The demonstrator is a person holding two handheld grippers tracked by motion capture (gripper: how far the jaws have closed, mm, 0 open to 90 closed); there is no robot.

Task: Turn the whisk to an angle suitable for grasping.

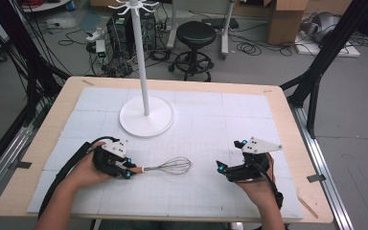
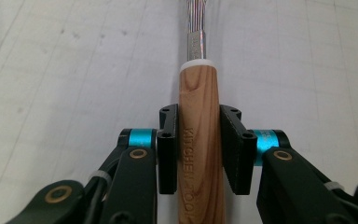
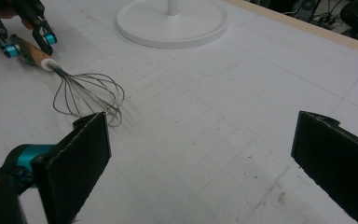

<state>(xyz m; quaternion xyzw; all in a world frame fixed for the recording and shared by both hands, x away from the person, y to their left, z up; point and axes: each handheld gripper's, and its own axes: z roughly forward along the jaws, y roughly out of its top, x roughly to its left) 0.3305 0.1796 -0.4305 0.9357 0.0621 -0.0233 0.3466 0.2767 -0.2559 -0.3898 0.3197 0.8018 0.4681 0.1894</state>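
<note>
The left gripper point(image 2: 198, 140) has its fingers point(image 2: 168, 149) clenched on the wooden handle of a whisk point(image 1: 165, 166). One pad presses each side of the handle, and the grip sits near the middle of the wood, below the white collar where the wires begin. The whisk lies low over the worktop point(image 1: 211, 124), its wire head pointing away from those fingers toward the right gripper point(image 3: 200, 154). That one hovers with its fingers released and wide apart, nothing between them, the wire head just beyond its left finger.

The white stand point(image 1: 146, 103) with hooks at its top rises beyond both pairs of fingers, likely where the whisk is meant to hang.

The handle is round and smooth, and the pads meet it along narrow strips, so the whisk could roll or swing nose-down once lifted, since the wire head hangs well out from the grip. A tilted whisk would be harder to hook. The springy wires could also snag the right fingers if the whisk sweeps past them.
</note>
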